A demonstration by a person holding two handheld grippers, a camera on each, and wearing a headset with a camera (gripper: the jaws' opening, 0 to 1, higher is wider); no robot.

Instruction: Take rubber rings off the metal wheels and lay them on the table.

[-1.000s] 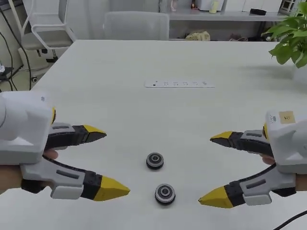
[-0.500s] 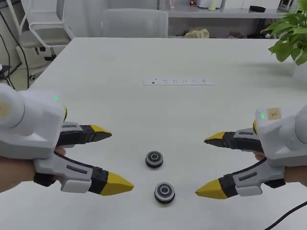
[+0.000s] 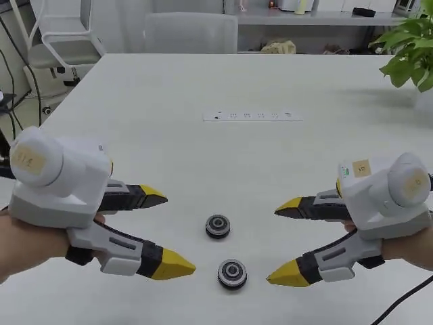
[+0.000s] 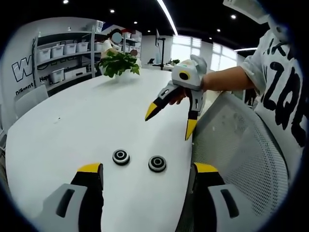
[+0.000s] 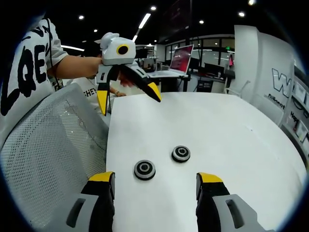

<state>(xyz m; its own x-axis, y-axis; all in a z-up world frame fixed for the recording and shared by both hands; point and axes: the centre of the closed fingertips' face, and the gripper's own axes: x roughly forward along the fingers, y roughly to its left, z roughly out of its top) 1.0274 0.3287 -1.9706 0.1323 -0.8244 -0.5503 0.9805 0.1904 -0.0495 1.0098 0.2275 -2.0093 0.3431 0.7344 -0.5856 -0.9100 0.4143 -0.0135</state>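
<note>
Open tabletop [image 3: 203, 156] lay between the spread fingertips of the left gripper [image 3: 179, 235] and those of the right gripper [image 3: 272, 244], which faced each other. Two wheels sat in that gap, the far wheel [image 3: 218, 226] and the near wheel [image 3: 232, 273], close but apart, each ringed by bare surface. A flat power strip [image 3: 252, 116] lay well beyond both sets of fingers. A plant [image 3: 409, 47] stood far past the right fingers. A mesh chair back [image 4: 231, 140] stood just off the table edge, beside the nearer fingers.
</note>
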